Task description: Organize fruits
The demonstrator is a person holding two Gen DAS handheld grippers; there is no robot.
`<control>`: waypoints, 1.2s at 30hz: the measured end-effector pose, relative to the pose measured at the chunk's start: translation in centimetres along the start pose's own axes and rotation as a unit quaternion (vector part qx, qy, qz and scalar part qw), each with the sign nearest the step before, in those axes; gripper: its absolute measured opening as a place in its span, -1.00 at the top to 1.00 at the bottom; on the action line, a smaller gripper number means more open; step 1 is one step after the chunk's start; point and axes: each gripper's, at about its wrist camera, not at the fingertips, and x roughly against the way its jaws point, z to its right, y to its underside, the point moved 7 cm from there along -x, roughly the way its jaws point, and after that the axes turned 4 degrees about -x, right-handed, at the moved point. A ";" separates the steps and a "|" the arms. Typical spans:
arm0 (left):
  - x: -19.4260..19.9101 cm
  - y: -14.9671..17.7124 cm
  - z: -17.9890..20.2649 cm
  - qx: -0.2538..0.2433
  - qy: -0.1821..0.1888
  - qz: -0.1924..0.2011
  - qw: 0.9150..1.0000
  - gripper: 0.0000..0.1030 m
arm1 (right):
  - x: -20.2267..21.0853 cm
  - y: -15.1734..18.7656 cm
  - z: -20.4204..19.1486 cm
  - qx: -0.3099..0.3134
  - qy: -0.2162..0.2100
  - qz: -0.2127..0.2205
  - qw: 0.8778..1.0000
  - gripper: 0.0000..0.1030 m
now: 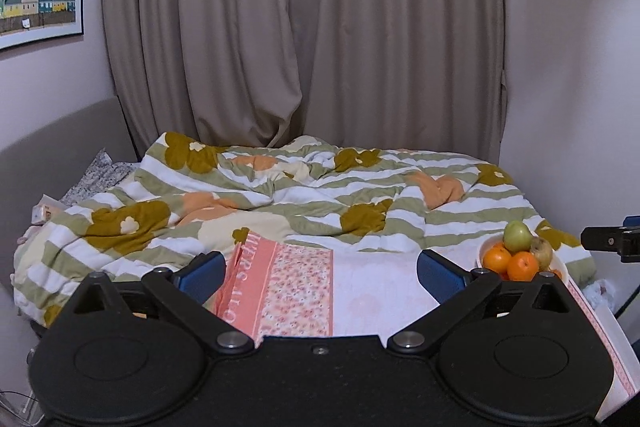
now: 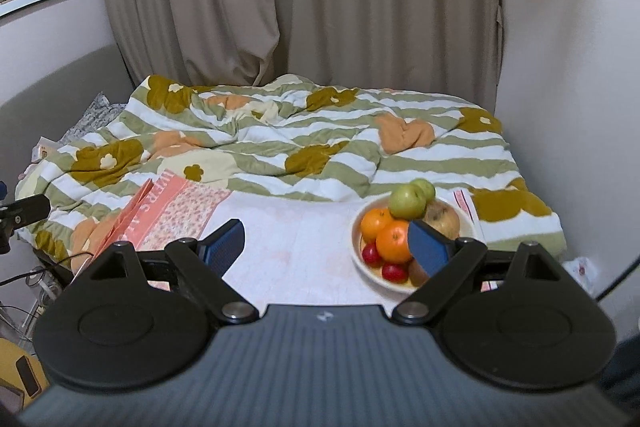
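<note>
On the bed, in the left wrist view, the left hand-held gripper hangs with its blue-padded fingers spread wide and nothing between them, above a pale pink towel laid over a striped floral duvet. The towel between the fingers is bare and flat, giving open room ahead. A white bowl sits at the towel's right side, close to the bed's right edge and the wall; here it shows two oranges, one green apple and one yellowish-brown fruit. The tip of the right hand-held gripper pokes in at the far right, beside the bowl.

In the right wrist view, the right hand-held gripper is also spread wide and empty. Its right finger overlaps the bowl in the picture; whether it touches cannot be told. The bowl holds two oranges, two green apples, one brownish fruit and two small red fruits. Bare towel stretches left of it to a folded peach floral cloth near the bed's left edge.
</note>
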 end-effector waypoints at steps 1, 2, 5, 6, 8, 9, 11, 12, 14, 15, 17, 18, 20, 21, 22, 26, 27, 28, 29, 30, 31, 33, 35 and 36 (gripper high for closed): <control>0.5 0.2 0.1 -0.004 -0.005 0.003 1.000 -1.00 | 0.5 0.4 -0.2 -0.001 0.002 -0.002 1.000 -1.00; 1.1 0.4 0.2 -0.009 -0.008 0.007 1.000 -1.00 | 1.2 1.0 -0.3 -0.002 0.004 -0.004 1.000 -1.00; 2.4 1.3 0.8 -0.019 -0.006 0.006 1.000 -1.00 | 2.7 2.2 -0.8 -0.003 0.014 -0.009 1.000 -1.00; 2.6 1.6 1.0 -0.020 -0.004 0.000 1.000 -1.00 | 3.1 2.7 -0.9 -0.002 0.018 -0.012 1.000 -1.00; 2.9 2.3 1.3 -0.020 0.000 -0.013 1.000 -1.00 | 3.7 3.7 -1.1 0.001 0.027 -0.020 0.999 -1.00; 3.0 2.8 1.4 -0.018 0.002 -0.023 1.000 -1.00 | 3.8 4.1 -1.3 0.002 0.030 -0.026 0.999 -1.00; 3.1 3.7 1.6 -0.014 0.005 -0.043 0.999 -1.00 | 4.2 5.1 -1.5 0.003 0.037 -0.035 0.999 -1.00; 3.2 4.1 1.7 -0.012 0.007 -0.050 0.999 -1.00 | 4.3 5.5 -1.6 0.004 0.041 -0.040 0.998 -1.00; 3.3 4.7 1.9 -0.012 0.016 -0.058 0.998 -1.00 | 4.4 6.3 -1.6 0.004 0.048 -0.047 0.998 -1.00; 3.4 5.0 2.0 -0.010 0.018 -0.061 0.998 -1.00 | 4.5 6.6 -1.6 0.003 0.050 -0.049 0.998 -1.00; 3.6 5.2 2.2 -0.008 0.022 -0.065 0.998 -1.00 | 4.7 7.1 -1.4 -0.002 0.053 -0.054 0.997 -1.00; 3.7 5.3 2.3 -0.007 0.025 -0.067 0.997 -1.00 | 4.7 7.2 -1.4 -0.005 0.054 -0.056 0.997 -1.00; 3.8 5.4 2.4 -0.008 0.026 -0.067 0.997 -1.00 | 4.7 7.4 -1.3 -0.009 0.057 -0.059 0.997 -1.00; 3.9 5.5 2.5 -0.010 0.026 -0.067 0.997 -1.00 | 4.7 7.5 -1.3 -0.009 0.060 -0.060 0.996 -1.00; 4.0 5.5 2.6 -0.011 0.024 -0.067 0.997 -1.00 | 4.7 7.6 -1.2 -0.009 0.063 -0.061 0.996 -1.00; 4.1 5.5 3.0 -0.013 0.027 -0.065 0.997 -1.00 | 4.9 7.7 -1.1 -0.009 0.068 -0.064 0.996 -1.00; 4.1 5.5 3.1 -0.014 0.028 -0.065 0.997 -1.00 | 4.9 7.7 -1.1 -0.009 0.068 -0.064 0.996 -1.00; 4.1 5.5 3.1 -0.014 0.029 -0.064 0.997 -1.00 | 4.9 7.8 -1.1 -0.008 0.069 -0.065 0.995 -1.00; 4.1 5.4 3.1 -0.015 0.030 -0.064 0.997 -1.00 | 4.9 7.8 -1.0 -0.009 0.070 -0.065 0.995 -1.00; 4.1 5.3 3.1 -0.015 0.030 -0.062 0.998 -1.00 | 4.9 7.9 -1.0 -0.009 0.069 -0.065 0.995 -1.00; 4.1 5.3 3.1 -0.015 0.030 -0.061 0.998 -1.00 | 4.9 7.9 -1.0 -0.010 0.068 -0.065 0.995 -1.00; 4.2 5.2 3.2 -0.016 0.029 -0.059 0.998 -1.00 | 4.9 7.9 -1.0 -0.009 0.069 -0.064 0.996 -1.00; 4.2 5.1 3.2 -0.018 0.028 -0.057 0.998 -1.00 | 4.9 7.9 -1.0 -0.009 0.069 -0.065 0.995 -1.00; 4.2 5.1 3.2 -0.018 0.028 -0.057 0.998 -1.00 | 4.9 7.9 -1.0 -0.009 0.068 -0.065 0.996 -1.00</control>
